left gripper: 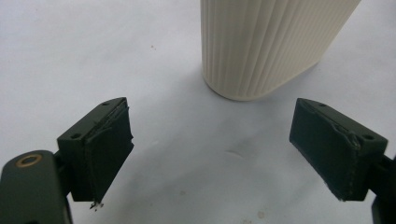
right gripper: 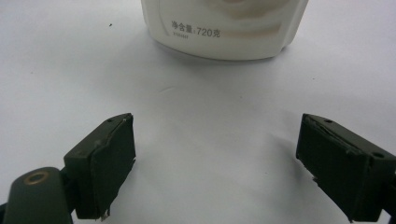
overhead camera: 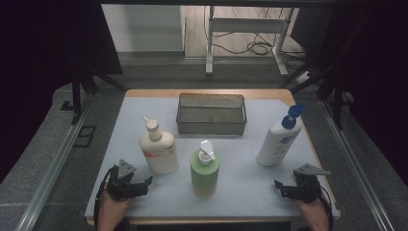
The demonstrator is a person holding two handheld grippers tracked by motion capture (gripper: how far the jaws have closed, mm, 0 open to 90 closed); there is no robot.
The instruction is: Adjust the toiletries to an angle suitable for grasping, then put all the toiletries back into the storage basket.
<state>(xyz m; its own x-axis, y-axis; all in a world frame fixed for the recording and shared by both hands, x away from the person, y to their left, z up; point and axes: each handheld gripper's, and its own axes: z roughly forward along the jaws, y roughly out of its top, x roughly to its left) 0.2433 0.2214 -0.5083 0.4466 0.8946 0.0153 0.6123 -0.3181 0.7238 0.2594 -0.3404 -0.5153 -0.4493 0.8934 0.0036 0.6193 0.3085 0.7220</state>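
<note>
Both tongs gape wide and empty: left tongs [overhead camera: 146, 182] face the cream bottle [overhead camera: 159, 151], rigid, smooth, probably heavy; grip its ribbed waist.

High view sat above near edge of bench [overhead camera: 240, 187], looked forward and down, whole top in frame, floor beyond at top.

Left gripper view rode low, close to surface, faced base of cream ribbed bottle [left gripper: 261, 46] at top centre; same cream ribbed bottle [overhead camera: 159, 151] stood left of centre in high view.

Right gripper view equally low, faced base of white bottle [right gripper: 229, 28]; high view showed it centre right [overhead camera: 278, 142].
</note>
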